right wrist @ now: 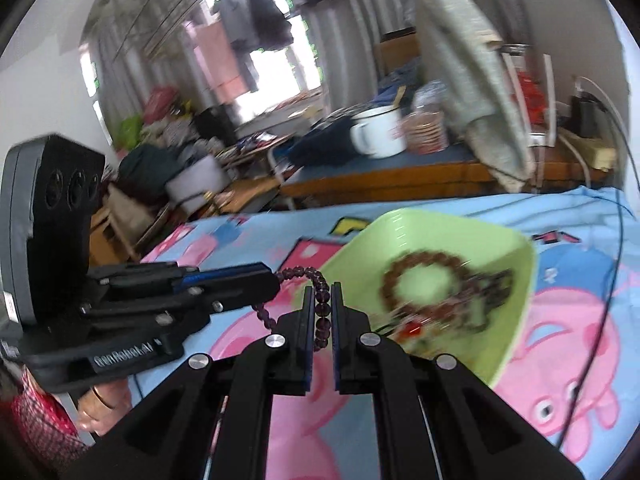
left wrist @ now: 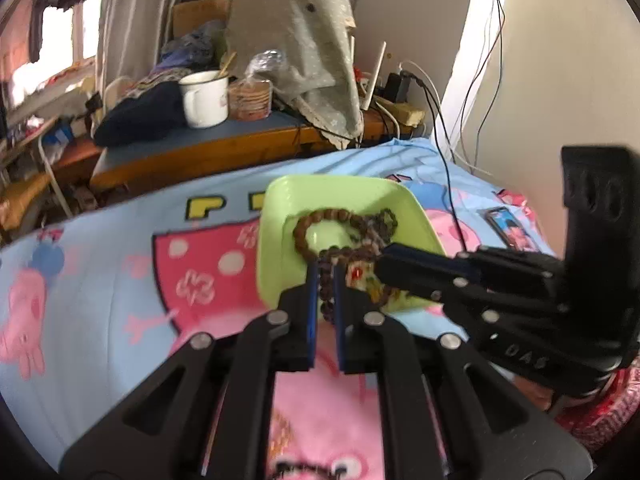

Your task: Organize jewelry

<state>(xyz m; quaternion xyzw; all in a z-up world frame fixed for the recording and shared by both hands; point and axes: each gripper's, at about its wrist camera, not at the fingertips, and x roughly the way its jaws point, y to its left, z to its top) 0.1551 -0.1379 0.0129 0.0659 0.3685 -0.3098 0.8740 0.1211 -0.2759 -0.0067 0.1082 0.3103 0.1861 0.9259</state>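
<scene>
Holding one dark purple round-bead bracelet (right wrist: 298,271) up in the air with both tools, right by the near edge of the light green plastic tray (right wrist: 420,232).

Pinching the beads with the left tool (left wrist: 325,268) and with the right tool (right wrist: 322,292), both squeezed shut on the same loop, tips nearly touching. Hanging it over the blue and pink cartoon blanket (left wrist: 100,248) on the bed, not yet laying it in the tray beside the brown wooden bead bracelet (left wrist: 320,216) and the other tangled pieces. Maybe snapping the string and spilling beads all over the bed by pulling the two tools apart too hard. Maybe dropping the loop by letting go too early with one tool. Maybe hooking the tangled pieces, or tipping the tray on the soft bed, by bumping its edge.
</scene>
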